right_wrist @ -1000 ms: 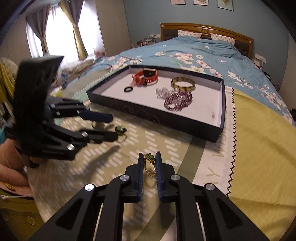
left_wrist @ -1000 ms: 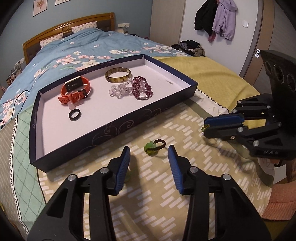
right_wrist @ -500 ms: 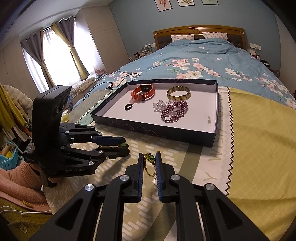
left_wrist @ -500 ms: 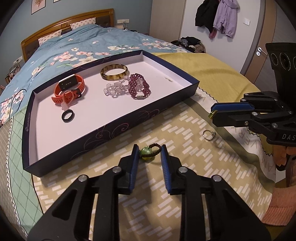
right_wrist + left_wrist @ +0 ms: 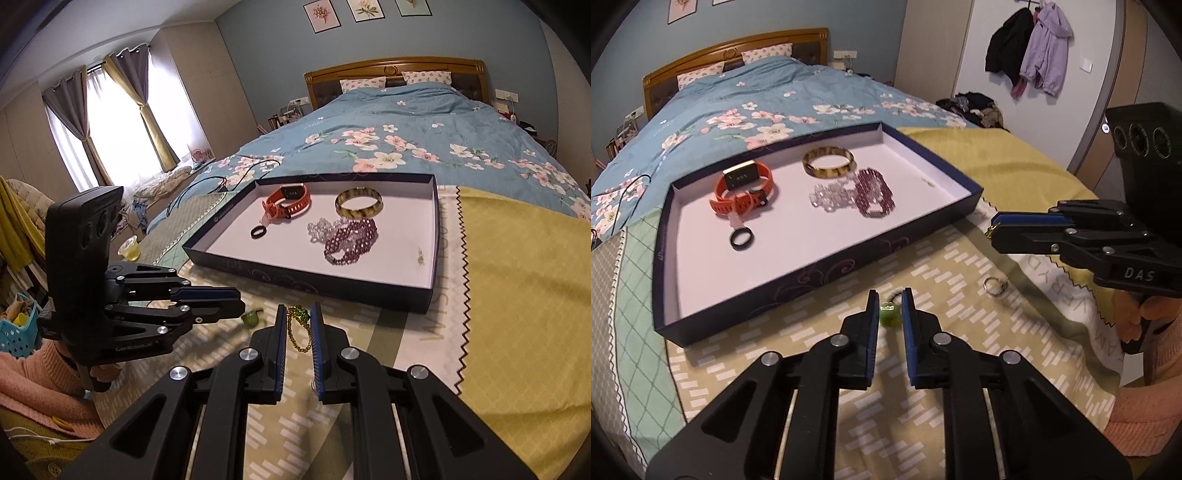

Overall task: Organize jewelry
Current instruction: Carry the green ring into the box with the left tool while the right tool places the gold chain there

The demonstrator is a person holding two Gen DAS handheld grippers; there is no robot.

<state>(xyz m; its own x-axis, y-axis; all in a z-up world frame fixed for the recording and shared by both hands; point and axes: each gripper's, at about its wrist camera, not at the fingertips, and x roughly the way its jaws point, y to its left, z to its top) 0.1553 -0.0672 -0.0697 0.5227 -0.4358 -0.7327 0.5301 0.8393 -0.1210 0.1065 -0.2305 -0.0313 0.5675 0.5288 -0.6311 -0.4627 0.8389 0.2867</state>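
Note:
A dark blue tray (image 5: 827, 266) on the bed holds an orange watch (image 5: 744, 190), a black ring (image 5: 741, 238), an amber bangle (image 5: 829, 166), a clear bead bracelet (image 5: 831, 195) and a purple bead bracelet (image 5: 873, 192). My left gripper (image 5: 890, 308) is shut on a green-stone ring (image 5: 889, 314), just above the patterned cloth in front of the tray. My right gripper (image 5: 299, 325) is shut on a gold chain with green beads (image 5: 297, 328), held above the cloth near the tray's front wall (image 5: 314, 282). A silver ring (image 5: 994, 286) lies on the cloth.
The blue floral duvet (image 5: 388, 147) lies behind the tray. A yellow cloth (image 5: 517, 295) lies to the right. A cable (image 5: 207, 184) runs left of the tray. Clothes hang on the wall (image 5: 1030, 55).
My left gripper closed on the green-stone ring. My right gripper rose with the gold chain and moved toward the tray.

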